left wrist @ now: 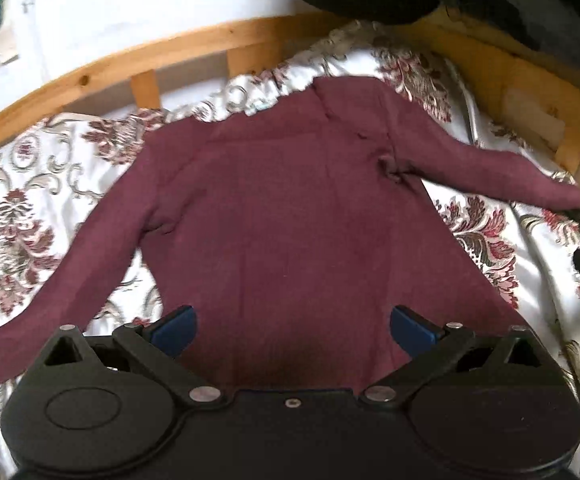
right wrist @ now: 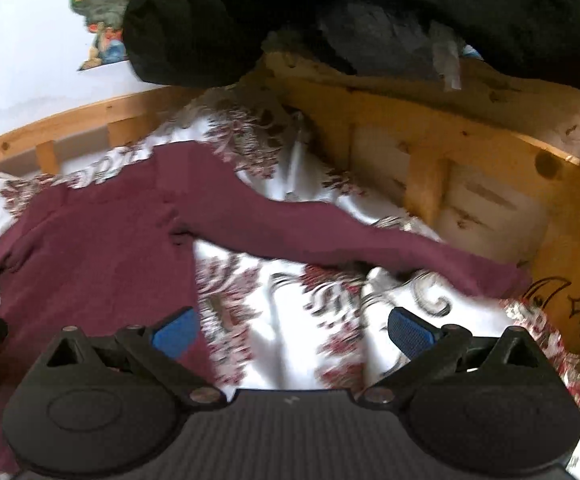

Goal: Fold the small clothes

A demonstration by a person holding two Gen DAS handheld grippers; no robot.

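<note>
Jaws on both our left gripper [left wrist: 293, 330] and right gripper [right wrist: 293, 330] spread wide, holding nothing, above the maroon sweater [left wrist: 290, 216] lying flat on the floral bedspread [left wrist: 22, 208].

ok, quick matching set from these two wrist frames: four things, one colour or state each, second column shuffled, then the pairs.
Things:
1. sweater
2. bed frame
3. left claw
4. bedspread

Colour or state:
A. pale with a dark red floral print
B. open, empty, over the hem
C. maroon, lying flat, sleeves spread
D. light wood

Pairs: 1-C, 2-D, 3-B, 4-A
</note>
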